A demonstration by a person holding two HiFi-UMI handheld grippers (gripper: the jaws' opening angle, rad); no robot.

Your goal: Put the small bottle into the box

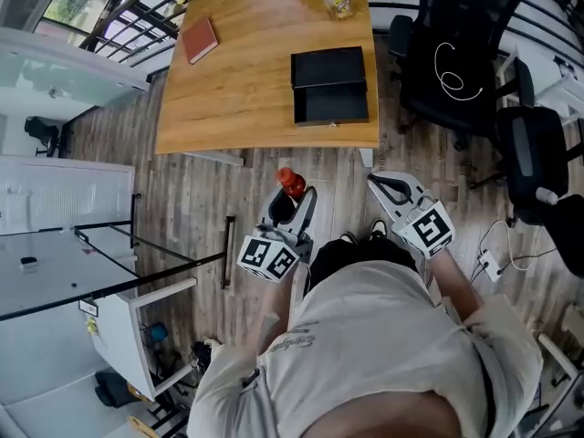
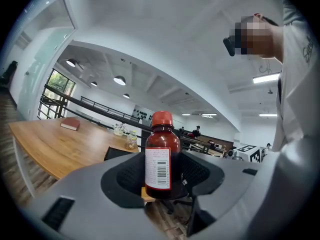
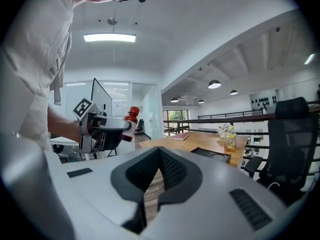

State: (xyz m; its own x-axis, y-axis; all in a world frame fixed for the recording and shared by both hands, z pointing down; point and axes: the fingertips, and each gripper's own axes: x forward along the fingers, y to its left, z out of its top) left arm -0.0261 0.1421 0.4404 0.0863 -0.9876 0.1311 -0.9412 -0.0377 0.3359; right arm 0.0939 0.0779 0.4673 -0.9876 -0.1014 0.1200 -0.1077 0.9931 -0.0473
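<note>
Wooden table (image 1: 255, 71) fills the upper ctr of the head view. The black box (image 1: 329, 85) lies open on it, right of ctr near the table's near edge, w/ nothing visible inside. A red book (image 1: 201, 39) sits at the table's upper left and a yellowish bottle (image 1: 338, 0) at its top edge. Both are well apart from the box.

Left gripper (image 1: 290, 206) is at frame ctr, below the table edge and over the floor, not yet over the box. Its jaws are pinching the small bottle (image 1: 291, 182). In the left gripper view the bottle (image 2: 161, 156) stands upright btwn the pads, held low on the body, w/ label and red cap clear above.

Right gripper (image 1: 388, 188) is just right of ctr. Its jaws are pressed together w/ nothing btwn them, which the right gripper view (image 3: 160, 164) confirms.

Handling, by judgement: dark bottle w/ what looks like liquid inside, so rigid and light but not weightless. Can't tell glass vs plastic, so treat as breakable. The walls are smooth and the paper label gives better friction, so the body at label height is the best hold, not the cap. The low grip leaves it a bit top-heavy, so keep it upright and set it down in the box rather than dropping it.
</note>
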